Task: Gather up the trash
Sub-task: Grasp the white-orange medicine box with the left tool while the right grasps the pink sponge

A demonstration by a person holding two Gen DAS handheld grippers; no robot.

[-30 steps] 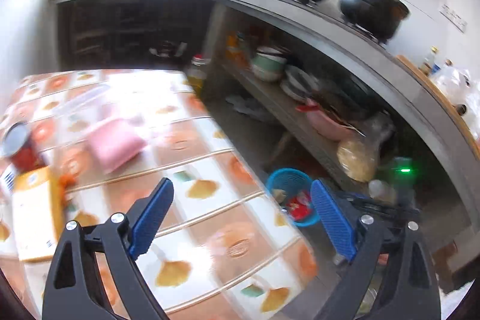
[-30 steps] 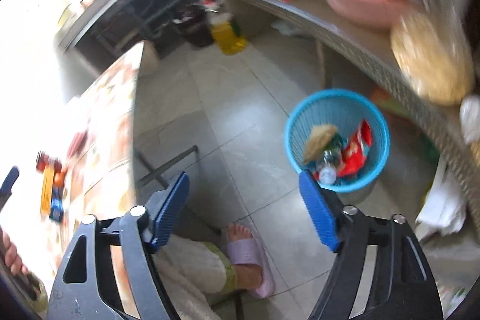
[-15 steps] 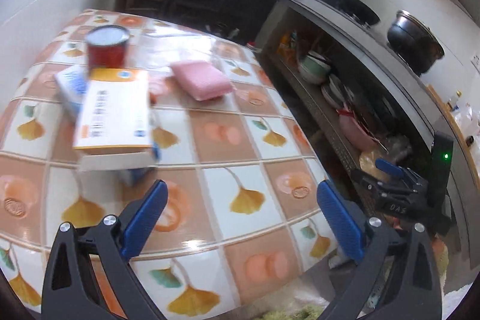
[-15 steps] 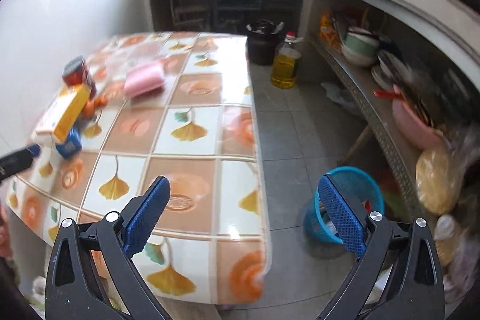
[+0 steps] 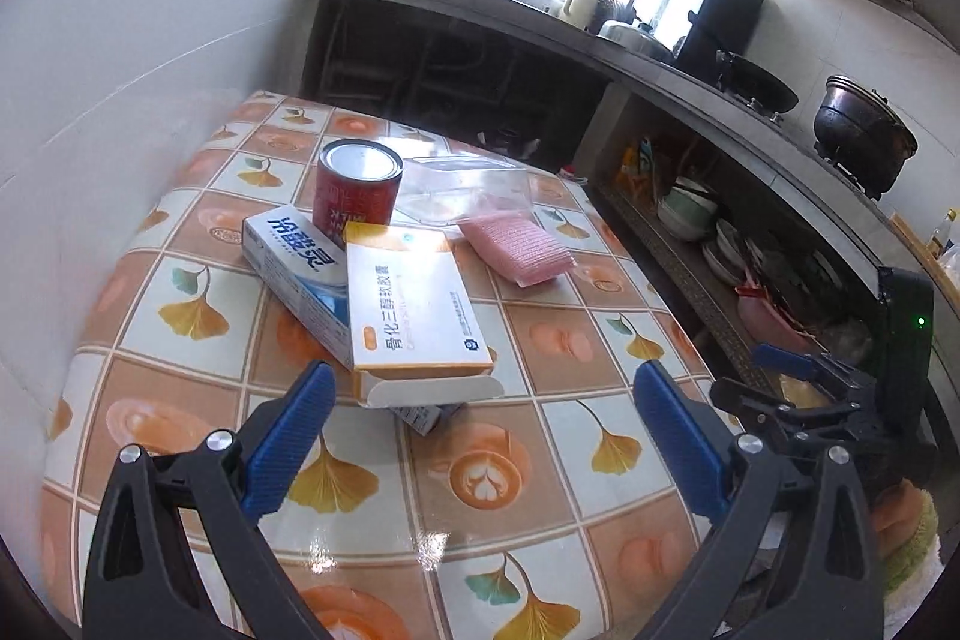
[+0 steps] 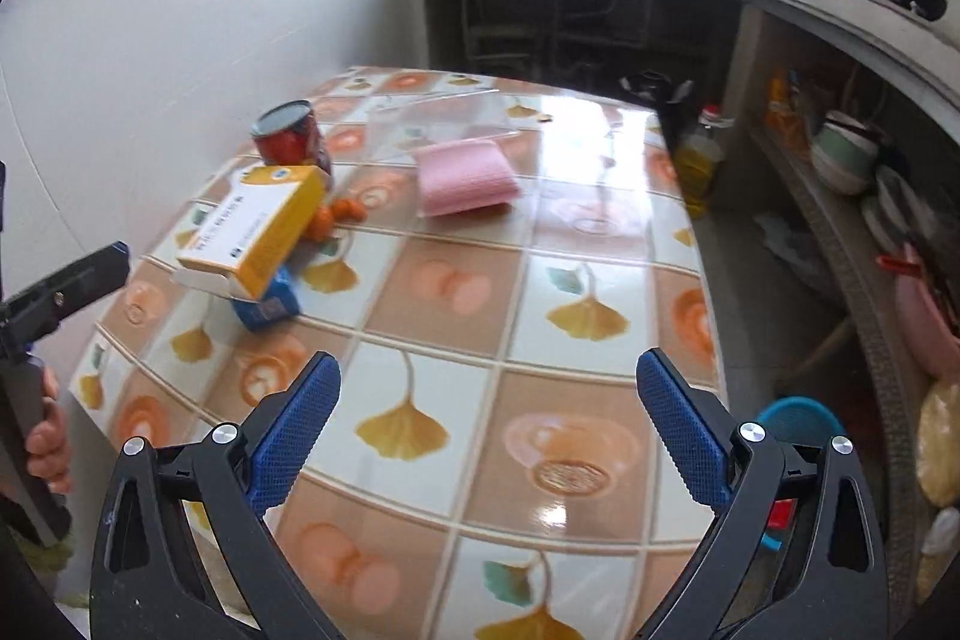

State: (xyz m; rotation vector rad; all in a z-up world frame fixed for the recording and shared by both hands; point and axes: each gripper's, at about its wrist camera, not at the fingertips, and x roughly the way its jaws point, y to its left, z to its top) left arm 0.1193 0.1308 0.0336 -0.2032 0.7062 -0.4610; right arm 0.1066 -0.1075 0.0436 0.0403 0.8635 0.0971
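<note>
An orange and white medicine box [image 5: 414, 307] [image 6: 261, 226] lies tilted on a blue and white box [image 5: 297, 271] and a small blue carton [image 6: 267, 301] on the tiled table [image 5: 540, 340]. A red can [image 5: 358, 187] [image 6: 291, 139], a pink sponge [image 5: 516, 247] [image 6: 465, 178] and a clear plastic bag [image 5: 462, 190] lie behind. My left gripper [image 5: 483, 433] is open just in front of the medicine box. My right gripper [image 6: 489, 427] is open and empty over the table's near part. The blue trash basket [image 6: 801, 421] stands on the floor at the right.
Small orange fruits [image 6: 339, 214] lie beside the boxes. A white wall runs along the table's left. A grey counter [image 5: 690, 70] with pots and a shelf of bowls [image 6: 840, 160] runs along the right. An oil bottle [image 6: 699, 160] stands on the floor.
Both grippers have swung from the trash basket on the floor back to the table. The left one now faces the boxes closely. Both stayed open.
</note>
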